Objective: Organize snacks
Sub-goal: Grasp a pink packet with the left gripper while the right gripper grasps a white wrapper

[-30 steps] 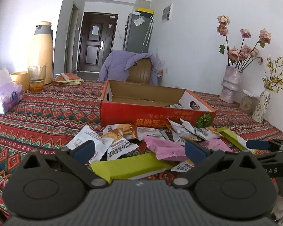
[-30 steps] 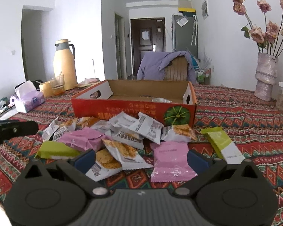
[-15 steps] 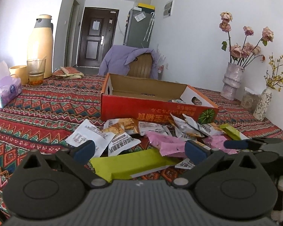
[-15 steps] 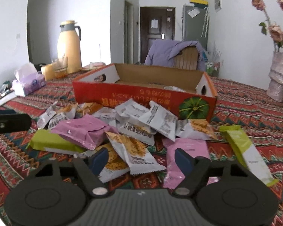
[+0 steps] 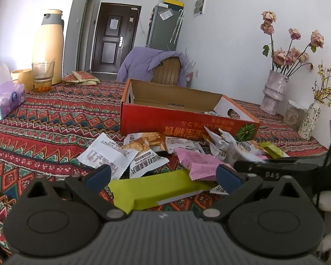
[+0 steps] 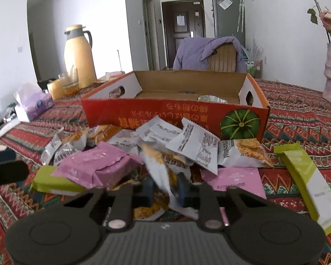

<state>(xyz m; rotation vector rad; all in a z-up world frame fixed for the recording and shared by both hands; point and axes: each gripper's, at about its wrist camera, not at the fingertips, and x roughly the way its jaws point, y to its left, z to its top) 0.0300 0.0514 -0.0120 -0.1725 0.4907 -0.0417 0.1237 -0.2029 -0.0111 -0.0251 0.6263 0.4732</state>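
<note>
A heap of snack packets lies on the patterned cloth in front of an open red cardboard box (image 6: 156,116), also in the left wrist view (image 5: 165,119). My right gripper (image 6: 164,190) is shut on a white-and-orange cracker packet (image 6: 158,167) at the near edge of the heap. A pink packet (image 6: 94,167) lies to its left on a green bar (image 6: 53,183). My left gripper (image 5: 163,174) is open and empty, low over a long green bar (image 5: 156,190). White packets (image 5: 108,154) and a pink packet (image 5: 198,163) lie just beyond it.
A tissue pack (image 5: 4,97), a glass (image 5: 43,77) and a yellow thermos (image 5: 47,46) stand at the far left. Flower vases (image 5: 273,95) stand at the right by the wall. Another green bar (image 6: 309,178) lies right of the heap.
My right gripper has closed from wide open onto the cracker packet and moved in toward the heap. My left gripper stays open and has shifted slightly.
</note>
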